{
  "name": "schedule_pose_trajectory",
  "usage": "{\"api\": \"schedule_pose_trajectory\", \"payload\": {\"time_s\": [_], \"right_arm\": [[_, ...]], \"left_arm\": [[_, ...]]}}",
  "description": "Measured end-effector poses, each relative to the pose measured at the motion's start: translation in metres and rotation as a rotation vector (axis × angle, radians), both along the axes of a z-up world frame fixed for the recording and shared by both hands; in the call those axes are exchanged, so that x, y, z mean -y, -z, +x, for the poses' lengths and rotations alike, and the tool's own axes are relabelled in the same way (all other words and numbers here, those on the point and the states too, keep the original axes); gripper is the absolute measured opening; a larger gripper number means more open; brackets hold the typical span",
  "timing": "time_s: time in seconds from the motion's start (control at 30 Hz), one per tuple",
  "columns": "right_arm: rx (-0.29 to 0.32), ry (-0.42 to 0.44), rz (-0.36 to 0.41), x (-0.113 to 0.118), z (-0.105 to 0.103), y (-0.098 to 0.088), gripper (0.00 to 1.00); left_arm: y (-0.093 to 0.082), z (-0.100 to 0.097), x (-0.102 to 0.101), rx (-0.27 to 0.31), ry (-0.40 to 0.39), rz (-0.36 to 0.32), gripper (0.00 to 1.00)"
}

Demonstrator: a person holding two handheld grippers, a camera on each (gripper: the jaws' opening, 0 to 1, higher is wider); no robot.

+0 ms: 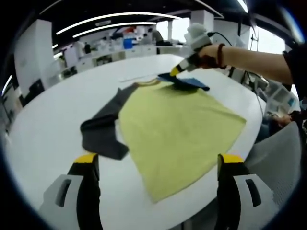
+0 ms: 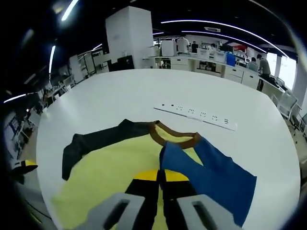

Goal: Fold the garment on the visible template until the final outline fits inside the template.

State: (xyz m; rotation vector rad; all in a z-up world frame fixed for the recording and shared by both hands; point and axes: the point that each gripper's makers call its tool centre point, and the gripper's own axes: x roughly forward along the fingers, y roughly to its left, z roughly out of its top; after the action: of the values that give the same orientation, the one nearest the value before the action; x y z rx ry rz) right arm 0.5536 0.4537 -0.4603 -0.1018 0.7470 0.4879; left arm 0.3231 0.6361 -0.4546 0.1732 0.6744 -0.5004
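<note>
Pinching blue sleeve [image 2: 216, 175], right claw [image 2: 160, 181]; power strip [image 2: 196, 114] behind. Left claw [image 1: 158, 165] apart above shirt [image 1: 177, 129].

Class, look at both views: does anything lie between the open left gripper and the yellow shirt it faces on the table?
Nothing visible does. In the left gripper view, only bare white table lies between the left gripper and the yellow shirt. The right gripper is at the far side, shut on the blue sleeve.
</note>
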Motion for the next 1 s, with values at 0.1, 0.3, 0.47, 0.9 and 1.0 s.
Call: {"api": "schedule_pose_trajectory", "payload": {"time_s": [0.1, 0.3, 0.47, 0.9, 1.0], "right_arm": [[0.001, -0.016, -0.003, -0.008, 0.000, -0.001, 0.00], [-0.001, -0.026, 0.014, -0.022, 0.001, -0.002, 0.00], [-0.008, -0.045, 0.034, -0.039, -0.001, -0.003, 0.00], [0.002, -0.103, 0.050, -0.075, -0.005, -0.010, 0.00], [0.009, -0.125, 0.050, -0.084, -0.008, -0.012, 0.00]], "left_arm": [[0.001, -0.001, 0.000, -0.004, 0.001, -0.002, 0.99], [0.003, -0.001, 0.002, -0.011, 0.001, -0.005, 0.99], [0.001, 0.001, 0.003, -0.004, 0.006, -0.008, 0.99], [0.002, 0.002, 0.001, -0.007, -0.004, -0.012, 0.99], [0.003, 0.002, 0.000, -0.009, -0.001, -0.010, 0.99]]}}
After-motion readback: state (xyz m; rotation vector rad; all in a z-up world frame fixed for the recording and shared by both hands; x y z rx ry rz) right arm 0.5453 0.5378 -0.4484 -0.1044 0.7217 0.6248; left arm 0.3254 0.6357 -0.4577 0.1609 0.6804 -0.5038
